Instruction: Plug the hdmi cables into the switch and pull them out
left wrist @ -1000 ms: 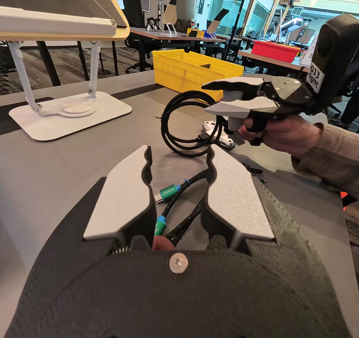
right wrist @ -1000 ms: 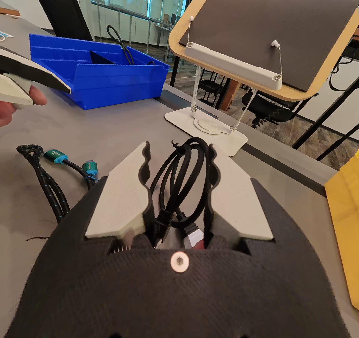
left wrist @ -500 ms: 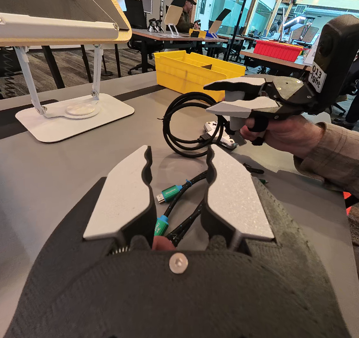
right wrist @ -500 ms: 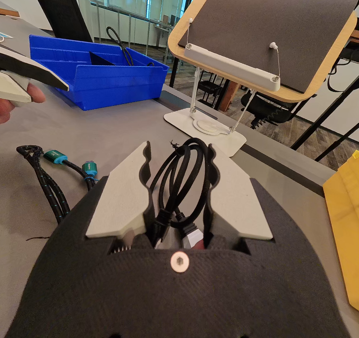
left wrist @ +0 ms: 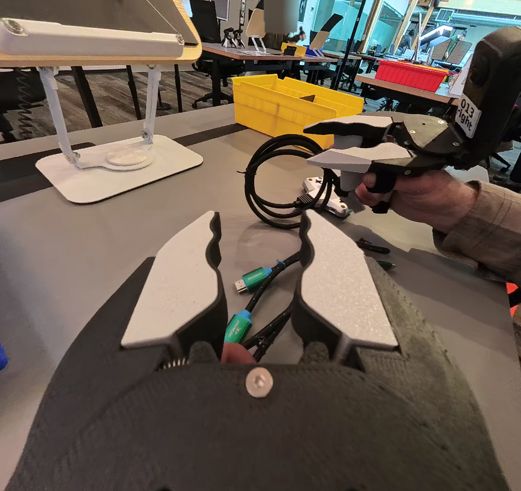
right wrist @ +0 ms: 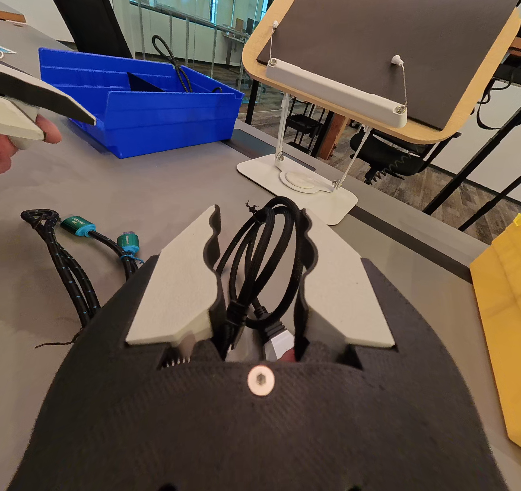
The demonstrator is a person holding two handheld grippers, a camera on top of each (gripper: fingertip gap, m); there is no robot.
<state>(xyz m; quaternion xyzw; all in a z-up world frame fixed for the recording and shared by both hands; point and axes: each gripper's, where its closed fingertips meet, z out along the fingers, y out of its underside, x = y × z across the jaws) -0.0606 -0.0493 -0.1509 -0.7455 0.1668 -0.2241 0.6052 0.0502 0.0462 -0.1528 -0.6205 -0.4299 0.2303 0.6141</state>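
My left gripper point(left wrist: 258, 218) is open and empty, low over the grey table point(left wrist: 98, 252). Two green HDMI plugs point(left wrist: 252, 280) on a braided black cable lie between and just under its fingers; they also show in the right wrist view point(right wrist: 77, 225). My right gripper point(right wrist: 259, 212) is open. A coiled black cable point(right wrist: 262, 252) stands between its fingers, plugged into the white switch point(right wrist: 277, 342) below. In the left wrist view the right gripper point(left wrist: 308, 146) hovers over the switch point(left wrist: 324, 195) and coil point(left wrist: 267, 173).
A white stand point(left wrist: 118, 164) with a tilted board is at the back; it also shows in the right wrist view point(right wrist: 296, 181). A yellow bin point(left wrist: 296, 105) and a blue bin point(right wrist: 141, 111) sit on the table. Small dark bits point(left wrist: 372, 249) lie near the hand point(left wrist: 423, 192).
My left gripper has drifted slightly, so its view has shifted a little. The right gripper, cables and switch stay as they were. Nothing was taken hold of or let go.
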